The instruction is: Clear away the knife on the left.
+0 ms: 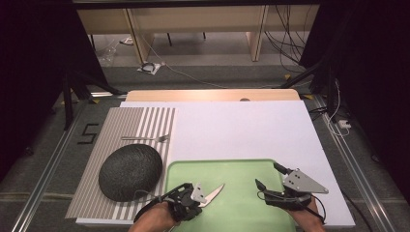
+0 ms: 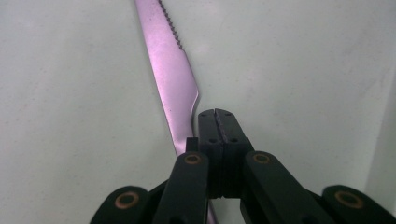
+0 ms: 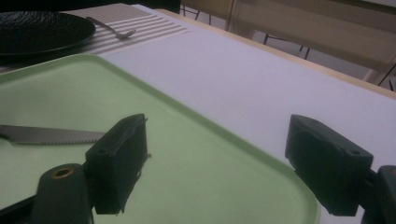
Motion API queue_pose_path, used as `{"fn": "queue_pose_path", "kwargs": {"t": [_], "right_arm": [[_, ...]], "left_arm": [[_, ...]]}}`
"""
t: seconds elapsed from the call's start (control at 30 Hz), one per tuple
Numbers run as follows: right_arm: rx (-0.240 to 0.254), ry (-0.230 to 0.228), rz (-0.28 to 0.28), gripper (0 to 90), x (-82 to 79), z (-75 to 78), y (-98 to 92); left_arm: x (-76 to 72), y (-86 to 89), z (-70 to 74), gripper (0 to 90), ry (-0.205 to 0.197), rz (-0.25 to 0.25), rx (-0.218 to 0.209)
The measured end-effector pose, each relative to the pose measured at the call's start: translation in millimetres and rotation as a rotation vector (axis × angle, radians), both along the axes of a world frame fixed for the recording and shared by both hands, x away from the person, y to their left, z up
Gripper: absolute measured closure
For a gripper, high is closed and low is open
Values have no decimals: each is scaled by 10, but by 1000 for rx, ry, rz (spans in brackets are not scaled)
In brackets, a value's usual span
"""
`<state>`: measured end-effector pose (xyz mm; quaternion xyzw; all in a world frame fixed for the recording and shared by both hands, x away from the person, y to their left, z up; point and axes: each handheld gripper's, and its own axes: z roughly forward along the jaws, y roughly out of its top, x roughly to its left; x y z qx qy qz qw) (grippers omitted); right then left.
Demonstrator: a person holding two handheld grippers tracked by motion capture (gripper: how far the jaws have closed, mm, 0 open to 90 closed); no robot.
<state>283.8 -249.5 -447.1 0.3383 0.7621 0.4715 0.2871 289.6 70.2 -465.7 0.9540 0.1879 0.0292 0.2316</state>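
Observation:
A silver knife (image 1: 215,192) with a serrated blade lies on the pale green tray (image 1: 241,169) near its front left. My left gripper (image 1: 196,197) is over the knife's handle end. In the left gripper view, the jaws of my left gripper (image 2: 215,116) are pressed together with nothing between the pads, and the knife (image 2: 170,70) runs along the left jaw and passes beneath it over the tray (image 2: 303,70). My right gripper (image 1: 267,175) hovers open over the tray's right side. In the right gripper view, its jaws (image 3: 219,140) stand wide apart, with the knife (image 3: 51,135) at the left on the tray (image 3: 187,154).
A black textured plate (image 1: 130,171) sits on a striped placemat (image 1: 121,125) left of the tray, with a fork (image 1: 147,138) beyond it. A white sheet (image 1: 241,130) covers the table behind the tray. Cables lie on the floor past the table's far edge.

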Motion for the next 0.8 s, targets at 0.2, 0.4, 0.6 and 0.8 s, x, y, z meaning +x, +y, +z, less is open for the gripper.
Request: {"fn": "queue_pose_path", "kwargs": {"t": [0.2, 0.4, 0.6, 0.8], "right_arm": [[-1, -1, 1, 220, 0, 0, 2], [-4, -1, 0, 220, -1, 0, 2], [-6, -2, 1, 220, -2, 0, 4], [-3, -3, 3, 220, -2, -1, 6]], "left_arm": [[32, 48, 0, 893, -11, 18, 3], [60, 78, -3, 893, -12, 32, 0], [84, 114, -6, 892, -17, 40, -4], [124, 170, -5, 891, -18, 55, -1]]}}
